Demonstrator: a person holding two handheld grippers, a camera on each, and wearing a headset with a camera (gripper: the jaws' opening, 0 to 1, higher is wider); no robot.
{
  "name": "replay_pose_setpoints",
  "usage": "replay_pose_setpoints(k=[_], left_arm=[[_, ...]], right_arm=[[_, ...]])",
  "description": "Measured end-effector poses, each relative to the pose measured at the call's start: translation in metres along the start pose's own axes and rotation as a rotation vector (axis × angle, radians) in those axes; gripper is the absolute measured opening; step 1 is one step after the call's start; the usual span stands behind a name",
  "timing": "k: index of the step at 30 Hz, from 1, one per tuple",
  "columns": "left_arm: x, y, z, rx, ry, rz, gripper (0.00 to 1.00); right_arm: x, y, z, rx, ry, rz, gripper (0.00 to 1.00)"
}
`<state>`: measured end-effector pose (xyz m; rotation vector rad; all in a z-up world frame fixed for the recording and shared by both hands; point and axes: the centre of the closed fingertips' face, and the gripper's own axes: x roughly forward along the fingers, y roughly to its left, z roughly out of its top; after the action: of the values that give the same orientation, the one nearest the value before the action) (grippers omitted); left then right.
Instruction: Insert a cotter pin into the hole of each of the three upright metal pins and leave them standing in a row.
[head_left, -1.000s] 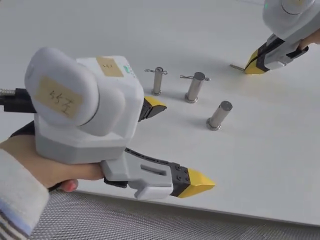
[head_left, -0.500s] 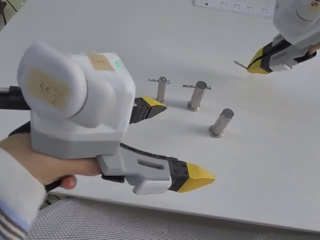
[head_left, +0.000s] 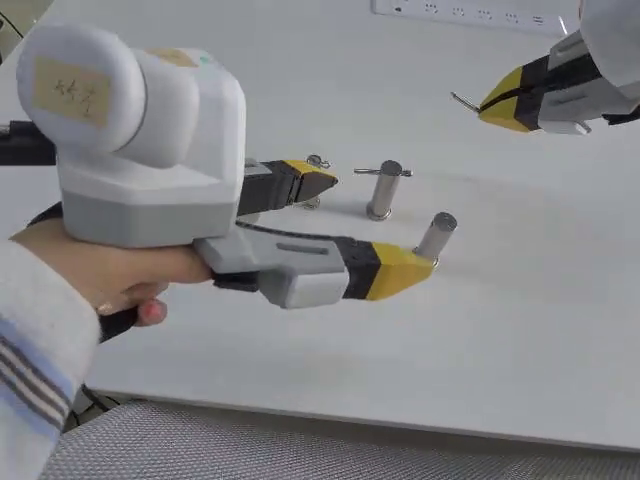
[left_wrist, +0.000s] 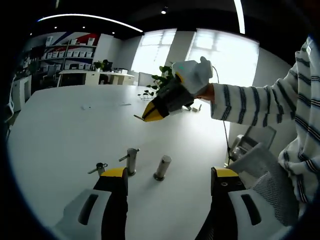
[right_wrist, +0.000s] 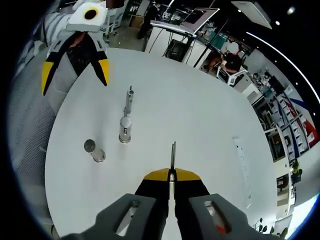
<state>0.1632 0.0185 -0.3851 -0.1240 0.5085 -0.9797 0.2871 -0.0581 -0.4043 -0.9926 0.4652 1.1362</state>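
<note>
Now that my right gripper (head_left: 487, 103) has lifted, clenched on the cotter pin (head_left: 462, 100), my released left gripper (head_left: 380, 224) advances toward the last bare pin (head_left: 436, 236), presumably to brace it.

Three metal pins (head_left: 384, 192) stand upright in a row ahead of the left gripper (head_left: 380, 224). Two carry cotter pins (head_left: 376, 172); the bare pin (head_left: 437, 234) is beside its lower jaw. Another cotter pin (head_left: 462, 100) juts from the right gripper's (head_left: 486, 106) pinched tips.
</note>
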Motion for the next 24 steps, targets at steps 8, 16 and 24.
replay_pose_setpoints(k=[8,16,24], left_arm=[[0.012,0.001,0.023,-0.068,-0.072,-0.009,0.57],[0.020,-0.004,0.037,-0.123,-0.121,-0.034,0.49],[0.021,-0.003,0.047,-0.200,-0.148,-0.051,0.36]], right_arm=[[-0.021,0.020,0.027,-0.060,-0.058,-0.030,0.00],[-0.037,0.042,0.053,-0.113,-0.109,-0.036,0.00],[-0.036,0.065,0.064,-0.179,-0.117,0.015,0.00]])
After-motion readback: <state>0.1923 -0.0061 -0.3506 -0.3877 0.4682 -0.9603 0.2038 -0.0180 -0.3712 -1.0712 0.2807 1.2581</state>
